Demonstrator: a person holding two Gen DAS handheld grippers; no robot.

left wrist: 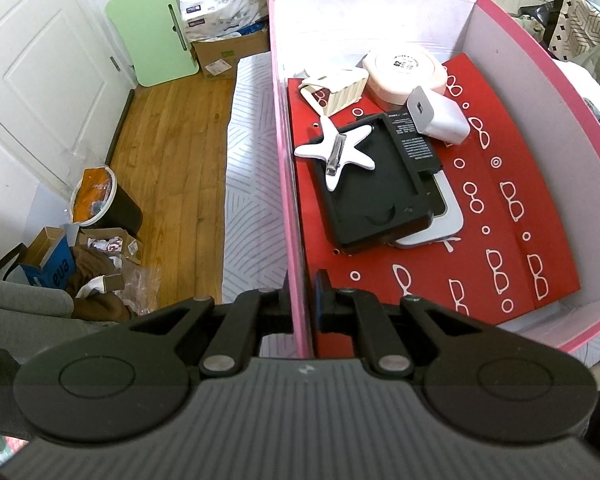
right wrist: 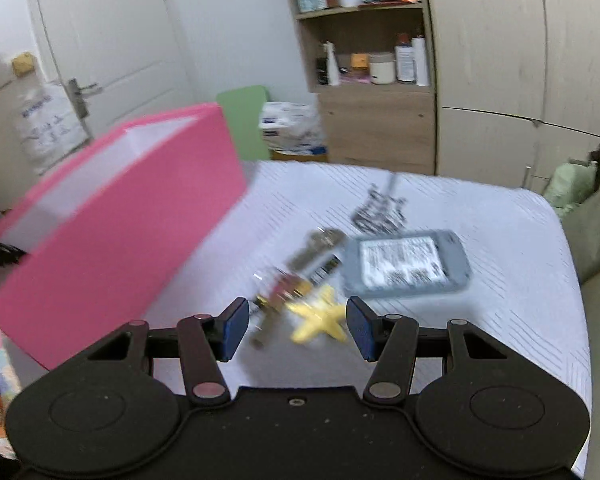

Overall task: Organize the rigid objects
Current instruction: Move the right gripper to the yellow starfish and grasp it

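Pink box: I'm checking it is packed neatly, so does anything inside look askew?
Yes. In the pink box, the black tray lies crooked over a white slab, with the white starfish clip on top and a white charger tipped against its corner.

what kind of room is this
Most likely a bedroom at home: the pink box sits on a bed with a white patterned cover, beside a wardrobe and open shelves of bottles.

- Right gripper [right wrist: 297, 328]: jaws apart, blue pads bare, nothing between them.
- Yellow star-shaped plastic clip [right wrist: 320, 319] on white striped bedspread [right wrist: 480, 320], just beyond the pads.
- Blurred metal keys [right wrist: 300, 268] beside it; grey labelled rectangular case [right wrist: 406, 264] behind.
- Pink cardboard box [right wrist: 112, 236] at left, tilted.
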